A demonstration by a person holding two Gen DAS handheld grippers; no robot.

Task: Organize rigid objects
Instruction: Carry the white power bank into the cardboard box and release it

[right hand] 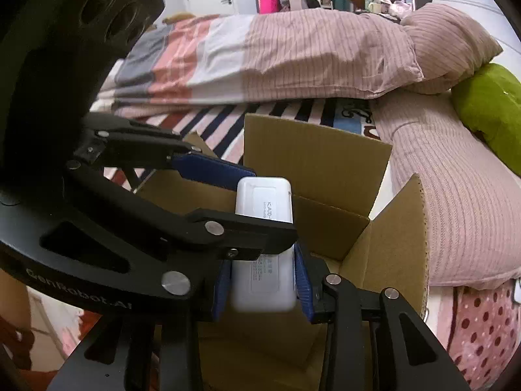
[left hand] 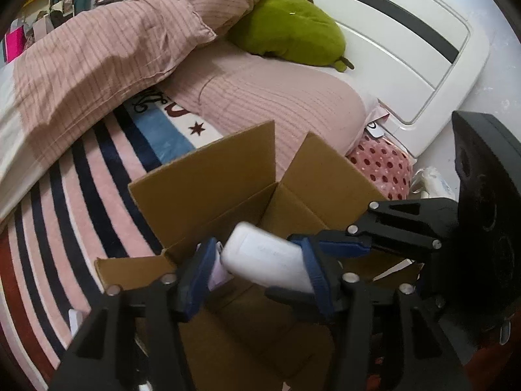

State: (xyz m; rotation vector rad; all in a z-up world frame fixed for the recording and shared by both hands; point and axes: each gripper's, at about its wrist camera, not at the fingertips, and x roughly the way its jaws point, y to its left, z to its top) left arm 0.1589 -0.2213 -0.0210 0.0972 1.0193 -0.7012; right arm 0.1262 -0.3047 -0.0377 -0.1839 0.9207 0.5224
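Note:
A white rectangular power bank (right hand: 263, 270) with a printed label is clamped between the blue pads of my right gripper (right hand: 263, 280), held above the open cardboard box (right hand: 384, 254). In the left wrist view the same power bank (left hand: 270, 257) lies between my left gripper's (left hand: 257, 267) blue pads (left hand: 202, 273); the left pad stands apart from it, so the left gripper is open around it. The right gripper's fingers (left hand: 345, 246) reach in from the right there. The left gripper's fingers (right hand: 211, 167) cross the right wrist view from the left. The box (left hand: 208, 179) stands on the bed with flaps up.
A striped blanket (left hand: 81, 179), a pink quilt (left hand: 107, 55), pink pillows (left hand: 276, 110) and a green plush (left hand: 293, 26) lie on the bed. A white headboard (left hand: 407, 42) stands behind. A pink dotted cushion (left hand: 384, 166) lies at the bed's edge.

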